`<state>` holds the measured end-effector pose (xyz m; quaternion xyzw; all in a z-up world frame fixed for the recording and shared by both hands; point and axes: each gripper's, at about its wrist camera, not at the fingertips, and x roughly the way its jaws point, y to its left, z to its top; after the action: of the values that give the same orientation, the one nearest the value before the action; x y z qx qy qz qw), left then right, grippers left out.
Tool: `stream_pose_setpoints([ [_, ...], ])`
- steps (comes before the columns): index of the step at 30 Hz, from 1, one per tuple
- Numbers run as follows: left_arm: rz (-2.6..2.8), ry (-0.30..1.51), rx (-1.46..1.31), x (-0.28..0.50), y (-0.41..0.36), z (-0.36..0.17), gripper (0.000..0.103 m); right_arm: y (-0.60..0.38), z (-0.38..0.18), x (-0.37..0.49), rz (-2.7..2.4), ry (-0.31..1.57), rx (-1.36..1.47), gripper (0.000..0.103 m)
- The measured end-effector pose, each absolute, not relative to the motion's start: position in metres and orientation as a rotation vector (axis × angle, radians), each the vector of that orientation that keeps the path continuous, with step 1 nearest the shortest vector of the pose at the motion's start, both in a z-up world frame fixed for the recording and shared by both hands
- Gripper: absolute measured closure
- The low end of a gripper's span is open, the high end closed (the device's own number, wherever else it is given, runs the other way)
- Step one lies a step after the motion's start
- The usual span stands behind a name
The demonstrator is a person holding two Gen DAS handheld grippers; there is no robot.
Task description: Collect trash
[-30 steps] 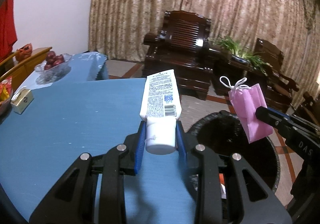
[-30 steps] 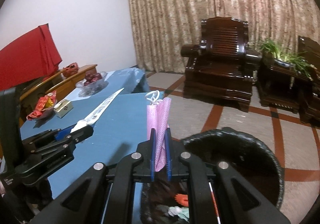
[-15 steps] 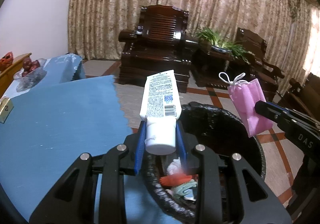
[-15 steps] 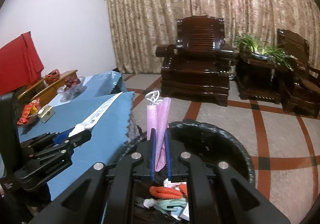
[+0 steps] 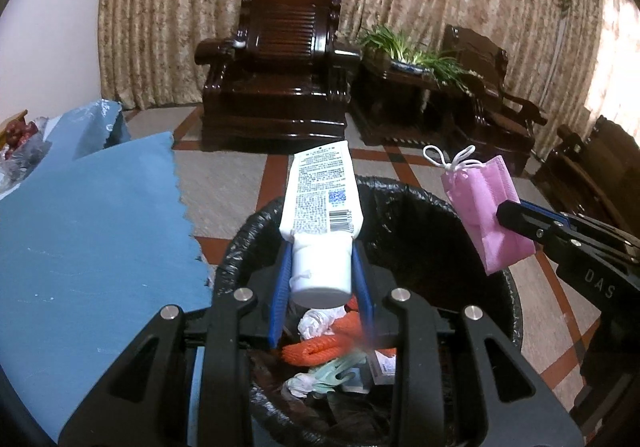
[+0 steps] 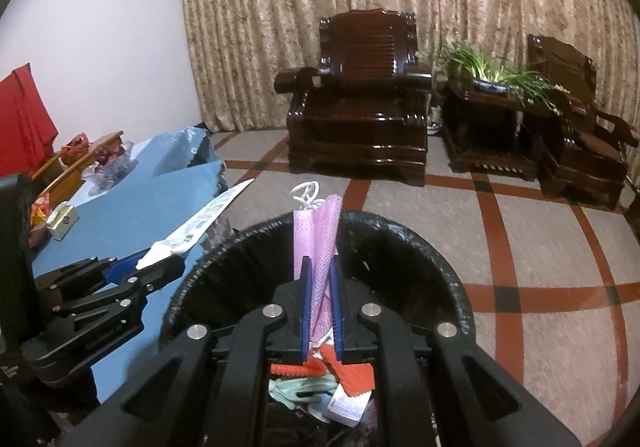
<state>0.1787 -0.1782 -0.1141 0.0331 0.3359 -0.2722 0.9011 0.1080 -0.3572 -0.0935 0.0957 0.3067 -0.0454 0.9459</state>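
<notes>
the left tongs (image 5: pixel 322 279) are closed on the white tube (image 5: pixel 322 207), the right tongs (image 6: pixel 320 301) are closed on the pink mask (image 6: pixel 318 239); both things are above the black trash bin (image 5: pixel 460 215).

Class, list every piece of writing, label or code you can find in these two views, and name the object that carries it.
"DAS": white letters on the body of the right gripper, cut off at the frame edge.
White tube held in the left gripper: printed lines, barcode and blue QR code, too small to read.
Small carton in the trash bin: print too blurred to read.
Pink face mask: no text.
</notes>
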Motion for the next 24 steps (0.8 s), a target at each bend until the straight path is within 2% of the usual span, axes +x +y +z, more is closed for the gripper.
stream_pose_setpoints([
  [10, -0.591, 0.726, 0.063, 0.194, -0.181, -0.126, 0.073, -0.371, -0.112, 0.117, -0.120, 0.658, 0.205, 0.094],
  [11, -0.594, 0.731, 0.063, 0.195, -0.182, -0.127, 0.073, -0.372, -0.114, 0.117, -0.123, 0.661, 0.204, 0.092],
  [12, -0.591, 0.731, 0.061, 0.195, -0.181, -0.127, 0.072, -0.373, -0.114, 0.118, -0.128, 0.665, 0.204, 0.091],
  [13, -0.590, 0.729, 0.059, 0.195, -0.181, -0.127, 0.065, -0.373, -0.115, 0.119, -0.133, 0.668, 0.204, 0.090],
  [15, -0.592, 0.726, 0.050, 0.196, -0.180, -0.125, 0.053, -0.375, -0.117, 0.120, -0.137, 0.675, 0.204, 0.083],
  [17, -0.589, 0.718, 0.051, 0.196, -0.177, -0.123, 0.051, -0.376, -0.119, 0.119, -0.142, 0.678, 0.203, 0.071],
  [21, -0.569, 0.715, 0.040, 0.197, -0.168, -0.119, 0.036, -0.376, -0.119, 0.117, -0.145, 0.678, 0.202, 0.054],
  [22, -0.564, 0.713, 0.039, 0.197, -0.167, -0.117, 0.031, -0.376, -0.118, 0.116, -0.145, 0.677, 0.203, 0.044],
  [23, -0.557, 0.709, 0.037, 0.196, -0.164, -0.115, 0.029, -0.377, -0.118, 0.115, -0.146, 0.676, 0.205, 0.028],
  [24, -0.549, 0.706, 0.036, 0.195, -0.161, -0.113, 0.023, -0.377, -0.117, 0.113, -0.144, 0.671, 0.213, 0.021],
])
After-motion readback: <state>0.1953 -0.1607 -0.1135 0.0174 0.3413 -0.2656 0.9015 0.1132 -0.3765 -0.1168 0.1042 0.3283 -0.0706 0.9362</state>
